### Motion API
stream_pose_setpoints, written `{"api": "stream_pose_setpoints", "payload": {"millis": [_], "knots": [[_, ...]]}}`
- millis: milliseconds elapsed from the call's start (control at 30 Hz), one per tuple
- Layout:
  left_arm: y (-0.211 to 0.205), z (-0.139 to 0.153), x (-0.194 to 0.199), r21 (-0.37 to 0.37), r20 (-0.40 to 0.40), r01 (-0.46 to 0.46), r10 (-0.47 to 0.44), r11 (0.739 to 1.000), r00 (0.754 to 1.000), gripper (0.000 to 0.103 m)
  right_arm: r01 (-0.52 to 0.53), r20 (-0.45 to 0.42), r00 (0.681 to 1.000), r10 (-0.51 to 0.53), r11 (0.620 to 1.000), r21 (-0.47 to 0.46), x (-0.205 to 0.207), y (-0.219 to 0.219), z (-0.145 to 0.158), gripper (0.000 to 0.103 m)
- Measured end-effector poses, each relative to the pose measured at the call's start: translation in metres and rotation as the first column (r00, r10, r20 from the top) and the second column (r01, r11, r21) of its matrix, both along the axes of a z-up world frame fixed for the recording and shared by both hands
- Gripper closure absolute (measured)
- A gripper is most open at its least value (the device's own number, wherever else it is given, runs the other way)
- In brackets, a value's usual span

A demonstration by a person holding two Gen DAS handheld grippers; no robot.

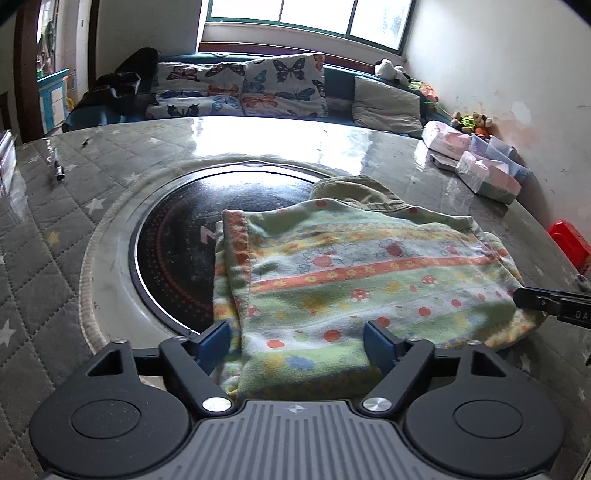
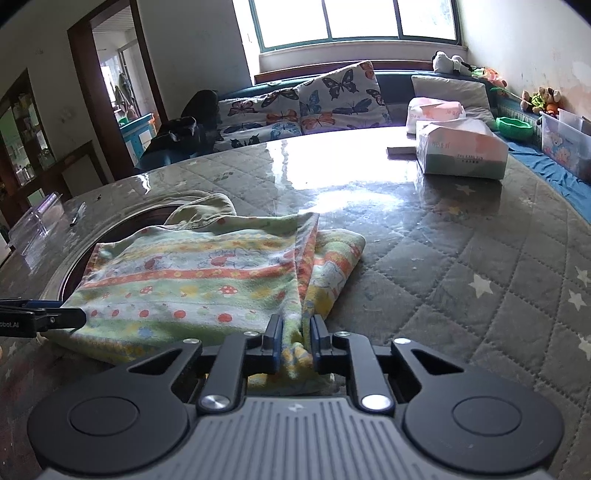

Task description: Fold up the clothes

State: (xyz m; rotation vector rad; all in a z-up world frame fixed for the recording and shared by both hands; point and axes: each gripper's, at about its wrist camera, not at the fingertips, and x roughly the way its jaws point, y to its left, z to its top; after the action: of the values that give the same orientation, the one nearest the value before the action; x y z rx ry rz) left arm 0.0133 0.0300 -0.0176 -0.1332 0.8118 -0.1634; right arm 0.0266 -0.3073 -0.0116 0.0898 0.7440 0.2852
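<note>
A folded patterned garment (image 1: 354, 273), pale green with orange flowered stripes and small red mushrooms, lies on a round table (image 1: 48, 221) covered by a grey quilted cloth with stars under a shiny clear sheet. The garment rests toward the near edge of the table, its left part lying over the black round cooktop (image 1: 177, 236) set into the table's middle, with a plain olive piece (image 1: 354, 188) showing from under its far side. The left gripper (image 1: 297, 341) hangs at the garment's near edge with its blue-padded jaws spread wide, the cloth lying between them ungrasped. The right gripper (image 2: 295, 341) has its jaws clenched on a bunched corner of the garment at its near right end, where folded layers stack up. Toward the table's far right edge sit tissue packs (image 2: 461, 151) and a clear storage box (image 2: 565, 144). A pen (image 1: 59, 170) lies near the far left edge. Beyond the table, butterfly-print cushions (image 1: 240, 88) lean on a sofa under the window (image 1: 303, 14).
</note>
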Motion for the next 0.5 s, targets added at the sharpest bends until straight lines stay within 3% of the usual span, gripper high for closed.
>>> {"api": "stream_pose_setpoints", "payload": {"millis": [400, 500], "knots": [[-0.022, 0.002, -0.011, -0.049, -0.011, 0.133, -0.133, 0.99, 0.991, 0.033, 0.068, -0.012, 0.998, -0.068, 0.997, -0.032, -0.032, -0.03, 0.005, 0.091], [-0.029, 0.004, -0.014, -0.049, -0.016, 0.166, -0.167, 0.985, 0.986, 0.032, 0.082, -0.02, 0.996, -0.083, 0.996, -0.037, -0.037, -0.04, 0.008, 0.083]]}}
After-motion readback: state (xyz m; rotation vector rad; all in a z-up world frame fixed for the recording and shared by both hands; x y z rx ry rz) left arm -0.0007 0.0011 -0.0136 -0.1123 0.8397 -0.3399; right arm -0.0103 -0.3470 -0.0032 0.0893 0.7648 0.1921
